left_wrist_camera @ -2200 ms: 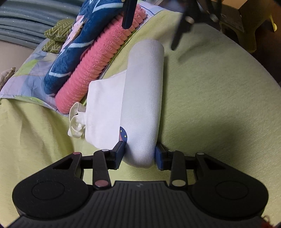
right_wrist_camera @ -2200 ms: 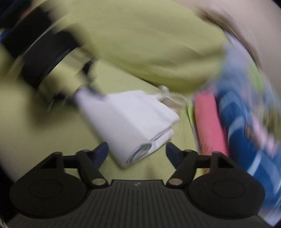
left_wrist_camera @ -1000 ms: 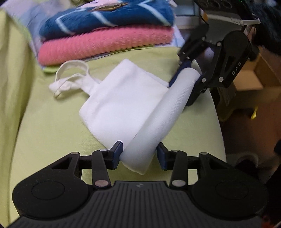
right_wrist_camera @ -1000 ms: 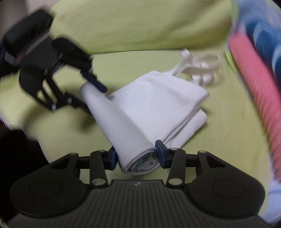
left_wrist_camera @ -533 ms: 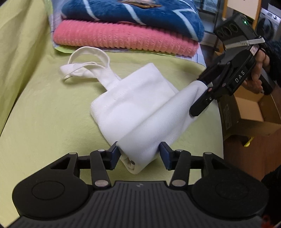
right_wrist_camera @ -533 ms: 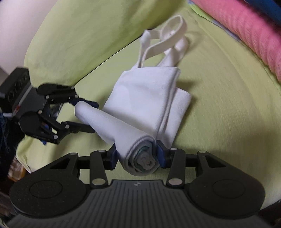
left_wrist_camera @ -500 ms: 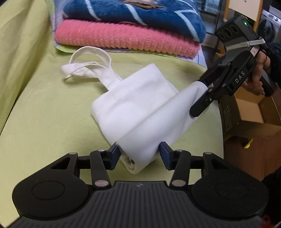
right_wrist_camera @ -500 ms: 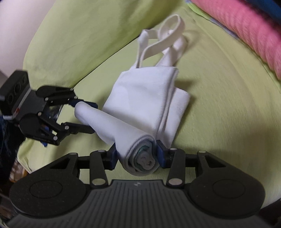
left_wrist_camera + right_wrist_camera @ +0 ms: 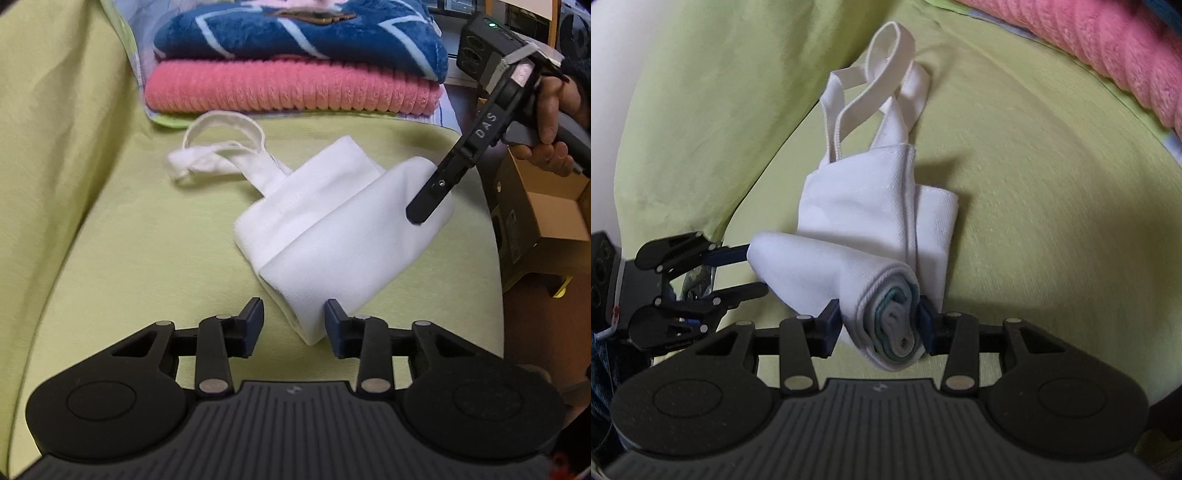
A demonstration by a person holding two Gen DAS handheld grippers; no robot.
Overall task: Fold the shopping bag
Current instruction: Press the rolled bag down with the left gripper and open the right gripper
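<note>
The white shopping bag (image 9: 332, 229) lies rolled up on the green sofa seat, its handles (image 9: 218, 147) spread toward the stacked blankets. My left gripper (image 9: 294, 325) is open, with the near end of the roll lying loose between its fingers. My right gripper (image 9: 880, 323) is shut on the other end of the roll (image 9: 886, 310), where the spiral layers show. The right gripper also shows in the left wrist view (image 9: 432, 199), and the left gripper in the right wrist view (image 9: 738, 269).
A pink knitted blanket (image 9: 288, 88) and a blue one (image 9: 295, 33) are stacked at the back of the seat. The green sofa backrest (image 9: 720, 92) rises on one side. A cardboard box (image 9: 539, 206) stands off the seat's edge.
My left gripper has opened and let go of its end of the roll. The roll has settled flatter on the seat. My right gripper keeps its grip.
</note>
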